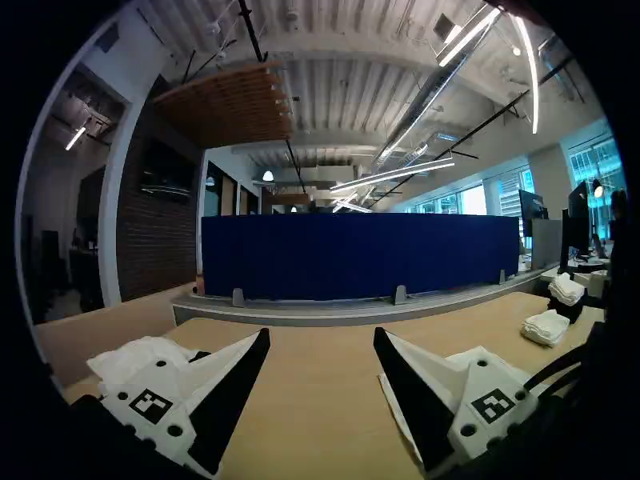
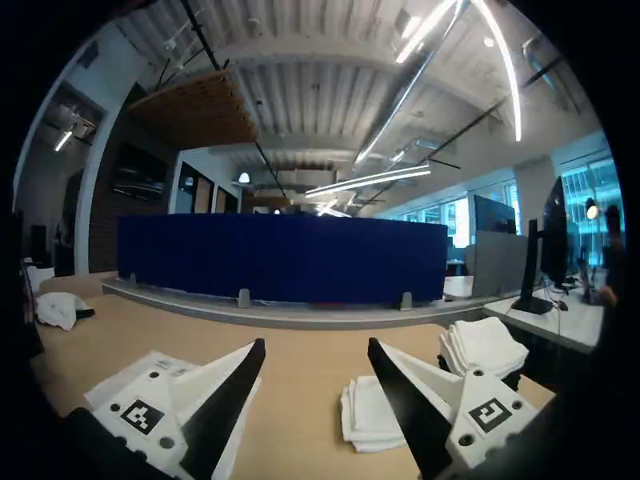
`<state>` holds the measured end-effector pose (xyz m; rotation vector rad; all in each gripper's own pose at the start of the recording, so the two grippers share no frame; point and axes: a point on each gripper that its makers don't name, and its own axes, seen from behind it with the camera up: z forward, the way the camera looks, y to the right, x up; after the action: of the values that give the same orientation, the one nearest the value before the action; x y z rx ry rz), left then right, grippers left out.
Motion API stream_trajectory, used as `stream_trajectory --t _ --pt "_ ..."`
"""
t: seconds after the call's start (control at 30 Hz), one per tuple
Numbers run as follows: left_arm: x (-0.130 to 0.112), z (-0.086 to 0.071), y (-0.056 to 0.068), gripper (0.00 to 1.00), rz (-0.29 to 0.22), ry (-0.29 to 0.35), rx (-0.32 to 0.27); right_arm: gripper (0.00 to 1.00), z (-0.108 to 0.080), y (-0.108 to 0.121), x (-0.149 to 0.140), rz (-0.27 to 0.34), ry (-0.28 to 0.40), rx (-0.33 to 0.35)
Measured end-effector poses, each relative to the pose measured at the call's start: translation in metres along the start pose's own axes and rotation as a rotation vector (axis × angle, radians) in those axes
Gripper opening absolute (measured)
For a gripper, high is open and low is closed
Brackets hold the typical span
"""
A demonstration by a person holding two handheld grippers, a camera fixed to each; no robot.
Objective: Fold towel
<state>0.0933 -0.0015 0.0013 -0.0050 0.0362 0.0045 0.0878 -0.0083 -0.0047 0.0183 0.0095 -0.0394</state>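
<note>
I had both tools low over the wooden table (image 1: 320,432), tipped nearly level and looking out across it. In the left gripper view, the left gripper (image 1: 320,334) was spread wide with nothing between its fingers. A loose white towel (image 1: 136,356) lay bunched just behind the finger at the left of that view. A flat white cloth (image 1: 390,400) showed at the edge of the other finger, though I could not tell whether they touched.

In the right gripper view, the right gripper (image 2: 316,344) was likewise spread wide and had hold of nothing. A small folded pile (image 2: 364,412) sat on the table just beside the finger at the right of that view, partly hidden by it. Farther out, a taller stack of folded towels (image 2: 484,344) rested near the table's right edge, and a crumpled towel (image 2: 60,308) lay well apart at the far left. Beyond the table ran a blue partition (image 2: 280,256), with a monitor (image 2: 552,232) off to the right.
</note>
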Motion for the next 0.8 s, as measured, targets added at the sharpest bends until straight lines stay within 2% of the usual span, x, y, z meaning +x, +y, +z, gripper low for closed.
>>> stream_trajectory --t 0.3,0.8 --pt "0.041 -0.001 0.003 0.97 0.016 -0.049 -0.015 1.00 -0.005 -0.014 0.034 0.037 -0.062 0.038" --pt "0.058 0.002 0.008 0.97 0.072 -0.159 -0.078 1.00 -0.008 -0.022 0.057 0.024 -0.153 0.072"
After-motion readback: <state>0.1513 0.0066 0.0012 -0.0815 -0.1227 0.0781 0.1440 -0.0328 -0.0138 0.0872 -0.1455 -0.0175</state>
